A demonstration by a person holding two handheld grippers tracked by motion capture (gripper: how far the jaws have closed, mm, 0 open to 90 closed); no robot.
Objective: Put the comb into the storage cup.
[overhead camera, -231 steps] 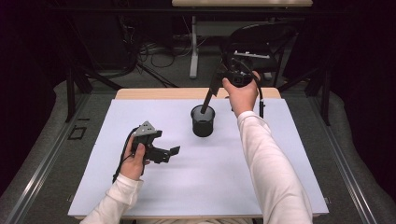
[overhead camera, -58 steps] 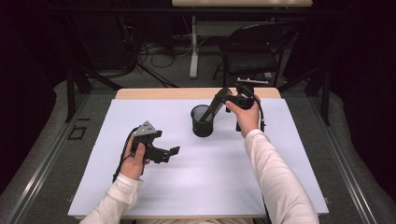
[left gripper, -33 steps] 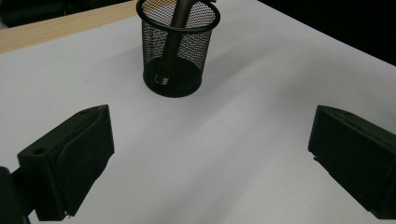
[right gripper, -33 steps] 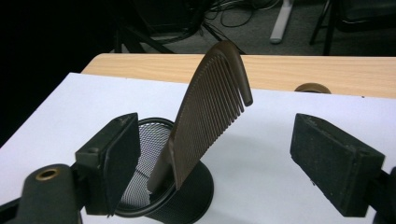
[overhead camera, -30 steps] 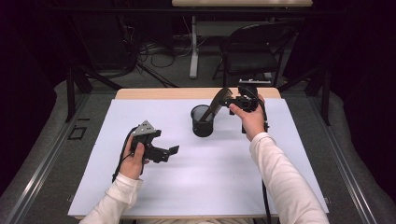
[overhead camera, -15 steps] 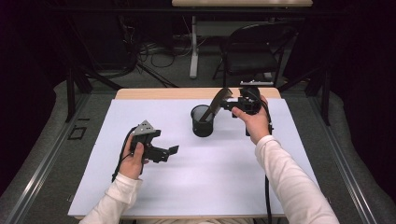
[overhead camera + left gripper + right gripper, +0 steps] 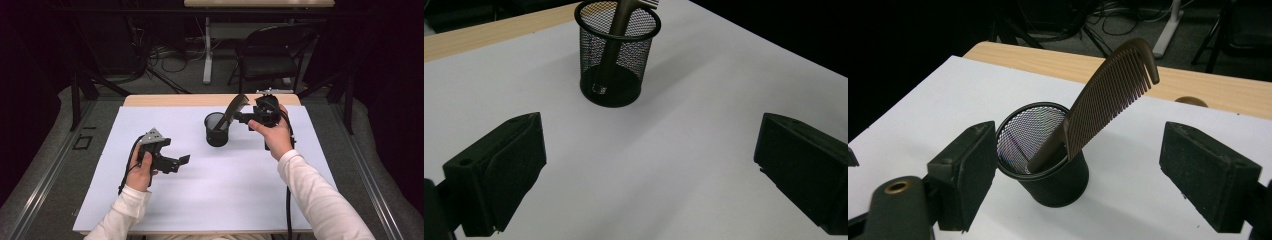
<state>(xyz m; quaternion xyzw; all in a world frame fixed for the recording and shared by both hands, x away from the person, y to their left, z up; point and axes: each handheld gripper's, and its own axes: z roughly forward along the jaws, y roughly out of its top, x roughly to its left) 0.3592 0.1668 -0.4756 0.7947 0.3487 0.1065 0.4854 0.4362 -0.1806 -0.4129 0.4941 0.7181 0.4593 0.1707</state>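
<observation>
Beside the cup point(image 7: 1053, 165), right gripper point(image 7: 1098, 175) fingers gape, empty.

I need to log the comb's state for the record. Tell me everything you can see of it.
The comb is dark brown, plastic by its look, with a narrow handle and a long row of fine teeth ending in a thicker end tooth. It stands handle-down in the black mesh cup, leaning on the rim, its toothed half rising above the cup. The handle's end reaches the cup's bottom. Nothing else touches it: the right gripper is open, its fingers apart on either side, clear of the comb.
</observation>
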